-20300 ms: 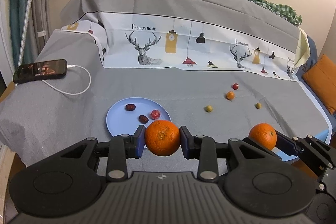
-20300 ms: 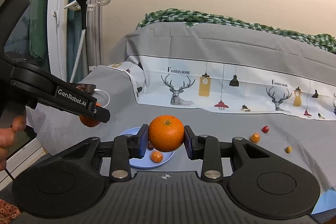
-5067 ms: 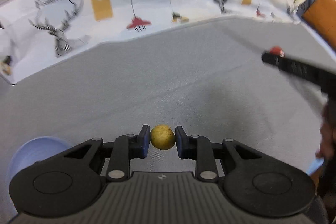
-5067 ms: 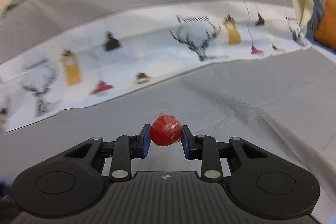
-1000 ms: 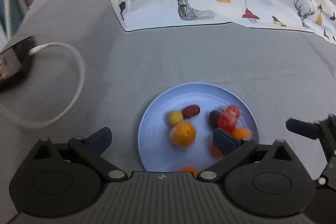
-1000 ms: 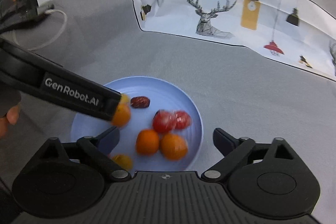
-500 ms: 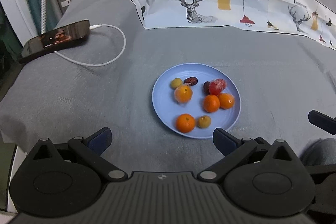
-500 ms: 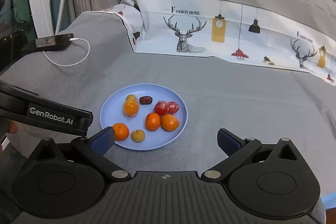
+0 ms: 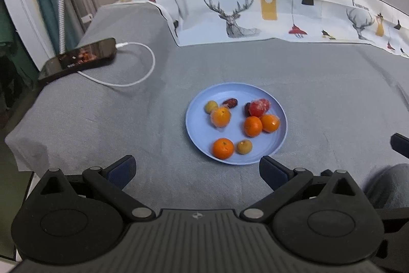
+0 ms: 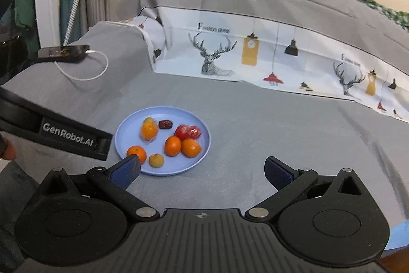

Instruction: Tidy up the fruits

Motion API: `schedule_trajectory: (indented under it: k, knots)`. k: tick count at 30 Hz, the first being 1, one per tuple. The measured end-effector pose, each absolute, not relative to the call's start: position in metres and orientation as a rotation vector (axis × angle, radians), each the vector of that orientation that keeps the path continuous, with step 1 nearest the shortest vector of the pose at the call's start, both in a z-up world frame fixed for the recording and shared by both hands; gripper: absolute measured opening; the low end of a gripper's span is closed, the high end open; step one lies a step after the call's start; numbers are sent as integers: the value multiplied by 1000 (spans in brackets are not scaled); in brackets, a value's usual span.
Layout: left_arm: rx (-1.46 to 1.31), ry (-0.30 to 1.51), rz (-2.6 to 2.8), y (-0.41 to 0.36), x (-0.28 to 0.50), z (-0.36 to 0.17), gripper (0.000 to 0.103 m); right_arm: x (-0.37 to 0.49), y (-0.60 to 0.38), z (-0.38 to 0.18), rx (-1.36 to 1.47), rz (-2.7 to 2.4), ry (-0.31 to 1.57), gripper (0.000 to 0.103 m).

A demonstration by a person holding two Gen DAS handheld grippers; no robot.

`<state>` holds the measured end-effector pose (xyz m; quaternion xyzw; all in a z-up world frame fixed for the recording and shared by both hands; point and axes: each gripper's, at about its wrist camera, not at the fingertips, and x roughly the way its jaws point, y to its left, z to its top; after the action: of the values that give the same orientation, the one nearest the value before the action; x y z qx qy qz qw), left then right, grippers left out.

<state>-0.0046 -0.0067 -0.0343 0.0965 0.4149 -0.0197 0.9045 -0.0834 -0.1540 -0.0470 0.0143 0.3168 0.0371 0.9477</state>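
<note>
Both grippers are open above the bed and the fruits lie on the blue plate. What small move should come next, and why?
Probably none but to draw back: the left gripper and right gripper are open and hold nothing, every visible fruit lies on the blue plate, and the grey sheet shows none loose.

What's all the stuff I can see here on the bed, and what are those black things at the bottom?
plate: one, light blue, middle of the grey cover.
orange fruits: four, on the plate.
yellowish fruits: two small, on the plate.
red fruits: in clear wrap at the plate's far side; count unclear.
dark dates: two, brown-red, far side.
phone: one, black, left edge.
cable: one, white, plugged into the phone.
deer-print sheet: white, behind.
left hand-held gripper: black, open, empty.
right hand-held gripper: black, open, empty.
</note>
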Motion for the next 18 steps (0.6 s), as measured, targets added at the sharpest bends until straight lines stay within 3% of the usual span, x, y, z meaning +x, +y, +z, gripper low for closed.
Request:
schedule_trajectory:
  k: [18]
  knots:
    - [217, 887, -20, -1, 2, -46, 103, -81, -153, -47, 31, 65, 649, 102]
